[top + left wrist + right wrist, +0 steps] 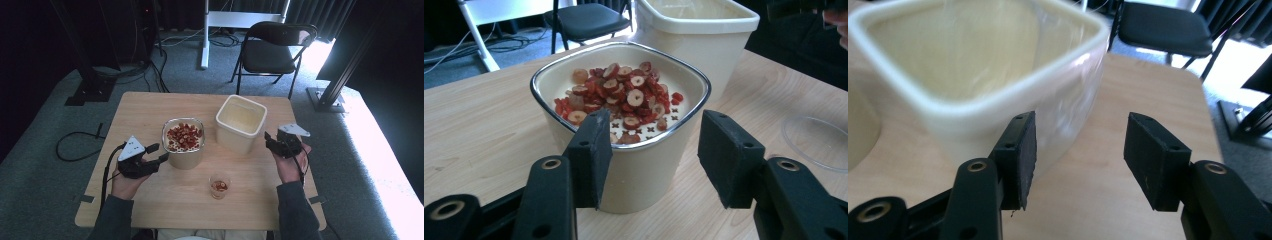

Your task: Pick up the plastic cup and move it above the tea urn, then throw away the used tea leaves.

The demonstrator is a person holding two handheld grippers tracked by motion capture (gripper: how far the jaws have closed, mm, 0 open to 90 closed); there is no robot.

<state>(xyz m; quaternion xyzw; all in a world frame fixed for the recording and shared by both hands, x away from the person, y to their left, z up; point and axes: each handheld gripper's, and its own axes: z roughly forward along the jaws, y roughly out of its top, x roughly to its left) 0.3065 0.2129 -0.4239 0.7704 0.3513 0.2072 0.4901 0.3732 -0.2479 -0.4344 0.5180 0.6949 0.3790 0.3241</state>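
Note:
A cream tub (183, 142) with a metal rim, holding red dried fruit slices (624, 92), stands at the middle of the wooden table (145, 107). My left gripper (156, 153) sits just left of it, open, its jaws (654, 155) level with the tub's near wall (644, 175) and not pressing on it. An empty cream tub (240, 122) stands to the right. My right gripper (270, 140) is close beside that tub's right wall (1068, 110), open (1080, 160), with nothing between the pads. A small clear cup (219, 186) with a few slices stands near the front.
A black folding chair (275, 50) and a white stand leg (205, 35) are on the carpet beyond the table. Cables lie on the floor at the left. The clear cup's rim (819, 145) lies right of my left gripper's jaws. Bare wood stretches along the table's front edge.

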